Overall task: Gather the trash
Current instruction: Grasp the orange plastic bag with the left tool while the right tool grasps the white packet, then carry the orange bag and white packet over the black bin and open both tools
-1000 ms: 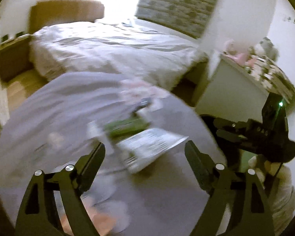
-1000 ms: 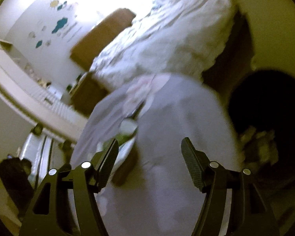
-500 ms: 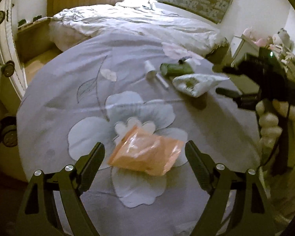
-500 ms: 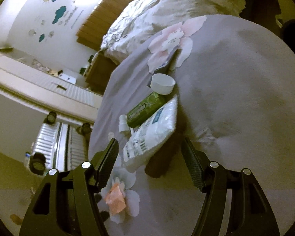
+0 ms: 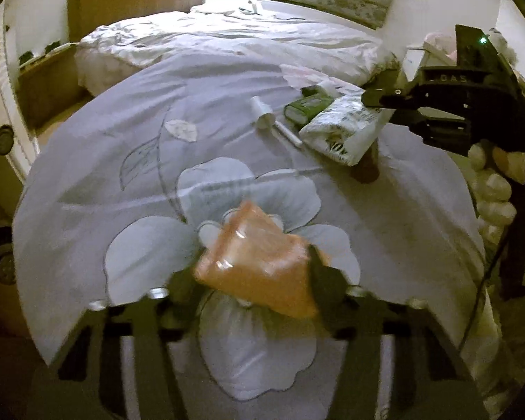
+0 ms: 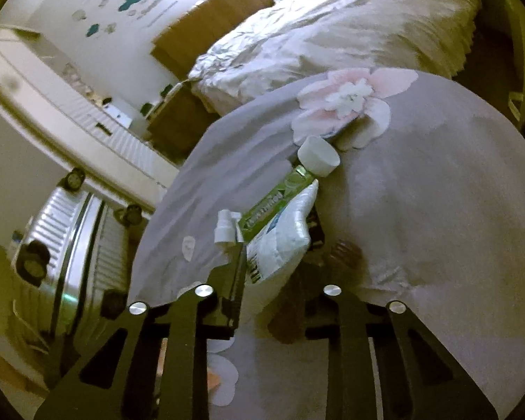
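Left wrist view: my left hand-held gripper (image 5: 253, 280) has just been closing, and the orange packet (image 5: 259, 266) sits between its fingers. Half a second ago that packet lay flat on the rug (image 5: 87, 182) with both fingers well apart from it; now the fingers are at its two ends and it looks bunched up. Motion blur, so I read it as gripped but not lifted.

Right wrist view: my right hand-held gripper (image 6: 274, 255) has also just been closing, from wide to narrow, around the near end of the white pouch (image 6: 283, 234). Pads press both sides of it; the left view confirms the fingers on the pouch end. Pouch is still on the rug, leaning against the green tube (image 6: 276, 199).

Change in short: both hands went from hovering open over the trash to clamped on one piece each.

Still loose on the rug:
- green tube, touching the pouch, white cap (image 6: 318, 155) at its far end
- small white spray head (image 6: 225, 231) just beside the tube
- brown object (image 6: 346, 253), half hidden under the pouch; can't tell what it is

My read for the task: two pieces secured, lift not yet done, at least three pieces left. No bin is visible in either view. Risk: the pouch is soft and held only at one end, so it may sag or drag the tube when raised.
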A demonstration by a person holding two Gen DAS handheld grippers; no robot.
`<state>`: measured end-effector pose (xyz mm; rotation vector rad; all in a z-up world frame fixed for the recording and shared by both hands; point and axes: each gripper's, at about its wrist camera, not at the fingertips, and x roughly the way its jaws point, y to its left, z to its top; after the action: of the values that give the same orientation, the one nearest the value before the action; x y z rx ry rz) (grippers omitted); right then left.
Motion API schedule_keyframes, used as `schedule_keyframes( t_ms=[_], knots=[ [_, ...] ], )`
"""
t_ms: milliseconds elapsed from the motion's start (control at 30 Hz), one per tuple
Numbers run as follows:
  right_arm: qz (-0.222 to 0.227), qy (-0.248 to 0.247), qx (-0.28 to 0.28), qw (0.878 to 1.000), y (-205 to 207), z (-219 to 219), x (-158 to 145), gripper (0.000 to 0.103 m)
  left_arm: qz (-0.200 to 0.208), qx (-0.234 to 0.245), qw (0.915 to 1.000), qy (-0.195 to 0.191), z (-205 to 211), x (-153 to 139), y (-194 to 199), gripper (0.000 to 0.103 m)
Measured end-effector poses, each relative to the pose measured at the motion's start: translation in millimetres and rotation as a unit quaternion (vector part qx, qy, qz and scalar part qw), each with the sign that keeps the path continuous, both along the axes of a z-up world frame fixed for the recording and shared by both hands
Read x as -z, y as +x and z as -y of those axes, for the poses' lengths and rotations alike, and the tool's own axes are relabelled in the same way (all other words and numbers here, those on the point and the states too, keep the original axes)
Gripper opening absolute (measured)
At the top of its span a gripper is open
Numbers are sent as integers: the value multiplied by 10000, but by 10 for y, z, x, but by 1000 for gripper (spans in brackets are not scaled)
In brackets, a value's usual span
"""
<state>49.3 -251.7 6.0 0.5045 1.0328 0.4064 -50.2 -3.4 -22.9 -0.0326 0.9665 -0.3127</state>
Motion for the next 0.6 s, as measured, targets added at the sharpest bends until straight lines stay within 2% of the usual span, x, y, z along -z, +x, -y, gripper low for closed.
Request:
schedule_keyframes(
  t_ms=[100, 167, 400, 600],
  knots=[
    [127, 31, -66, 9999, -39, 36, -63, 17, 28, 71, 10000, -30, 38, -27, -9, 33],
    [207, 85, -67, 9997, -79, 88, -115, 17, 37, 86, 9999, -54, 63, -45, -17, 32],
    [574, 313, 172, 9977, -209, 394, -413, 17, 249, 93, 9990, -359, 106, -318, -23, 31],
    [1006, 212, 699, 9922, -337, 822, -744, 17, 523, 327, 9969, -494, 360, -638, 122, 31]
  ],
)
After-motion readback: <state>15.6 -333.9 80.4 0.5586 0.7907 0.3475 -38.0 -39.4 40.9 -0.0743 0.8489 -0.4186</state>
